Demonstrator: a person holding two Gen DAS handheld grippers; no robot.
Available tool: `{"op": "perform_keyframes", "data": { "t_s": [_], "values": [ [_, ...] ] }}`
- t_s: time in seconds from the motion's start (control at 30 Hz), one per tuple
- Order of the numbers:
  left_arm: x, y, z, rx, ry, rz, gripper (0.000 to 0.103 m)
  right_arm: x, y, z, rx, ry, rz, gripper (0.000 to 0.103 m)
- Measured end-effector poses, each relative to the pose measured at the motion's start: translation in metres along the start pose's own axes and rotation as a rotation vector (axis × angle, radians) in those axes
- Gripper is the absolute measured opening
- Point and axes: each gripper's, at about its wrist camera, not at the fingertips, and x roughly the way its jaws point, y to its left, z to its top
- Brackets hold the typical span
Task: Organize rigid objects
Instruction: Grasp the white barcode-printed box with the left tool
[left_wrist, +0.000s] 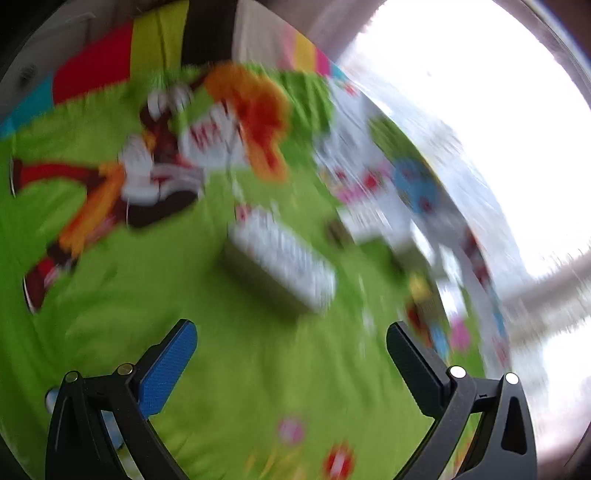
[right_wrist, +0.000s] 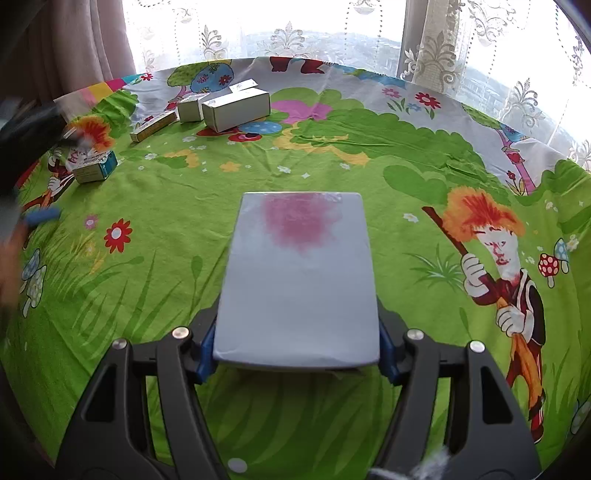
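My right gripper is shut on a flat pale-blue box with a pink smudge on top, held above the green cartoon tablecloth. My left gripper is open and empty; a small white box lies on the cloth just ahead of its fingers, blurred by motion. The same small box shows at the left in the right wrist view, with the left gripper a blur at the left edge beside it.
At the far left of the table stand a large white box, a smaller white box and a thin long box. Curtains and a bright window lie behind the table's far edge.
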Motion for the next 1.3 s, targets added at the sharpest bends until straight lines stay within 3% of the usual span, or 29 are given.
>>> {"op": "perform_keyframes", "data": {
  "t_s": [0.1,0.2,0.27,0.33,0.37,0.43,0.63,0.73,0.77,0.83,0.93,1.0,1.07,1.13,1.23,1.3],
  "values": [
    [0.029,-0.012,0.018,-0.082,0.036,0.138,0.103,0.0,0.0,0.0,0.001,0.001,0.002,0.07],
    [0.04,-0.022,0.026,-0.042,0.025,0.222,0.103,0.0,0.0,0.0,0.001,0.001,0.007,0.071],
    [0.047,-0.031,0.024,0.082,0.048,0.261,0.103,0.0,-0.001,0.0,0.005,0.001,0.014,0.071],
    [0.049,-0.037,0.017,0.251,0.028,0.295,0.089,0.0,-0.001,0.0,0.005,0.001,0.015,0.071],
    [0.044,-0.033,0.014,0.288,-0.018,0.288,0.081,0.0,-0.001,0.0,0.005,0.001,0.016,0.071],
    [0.038,-0.023,0.012,0.357,-0.025,0.204,0.081,0.0,-0.001,0.0,0.007,0.0,0.016,0.071],
    [0.001,0.012,-0.013,0.677,0.102,-0.046,0.082,0.001,0.0,0.0,0.003,0.0,0.013,0.071],
    [-0.017,0.029,-0.034,0.823,0.114,-0.039,0.085,0.001,0.0,0.0,0.002,-0.001,0.013,0.071],
    [-0.021,0.038,-0.038,0.85,0.109,-0.014,0.091,0.001,0.0,0.0,0.002,0.0,0.013,0.071],
    [-0.026,0.05,-0.034,0.825,0.122,-0.001,0.099,0.001,0.0,-0.001,0.001,-0.001,0.012,0.071],
    [-0.035,0.069,-0.028,0.672,0.147,0.095,0.1,0.001,0.0,-0.001,0.002,0.0,0.01,0.071],
    [-0.043,0.075,-0.022,0.499,0.174,0.071,0.101,0.001,0.0,-0.001,0.001,-0.001,0.009,0.071],
    [-0.043,0.072,-0.019,0.417,0.195,0.013,0.101,0.001,0.0,-0.001,0.001,-0.001,0.011,0.071],
    [-0.036,0.06,-0.021,0.438,0.161,0.04,0.101,0.001,0.0,-0.001,0.0,-0.001,0.011,0.071],
    [-0.024,0.047,-0.03,0.517,0.078,0.16,0.098,0.001,-0.001,-0.001,0.001,-0.002,0.013,0.072],
    [-0.028,0.047,-0.039,0.547,0.022,0.178,0.081,0.001,-0.001,-0.001,0.002,-0.002,0.015,0.072]
  ]
}}
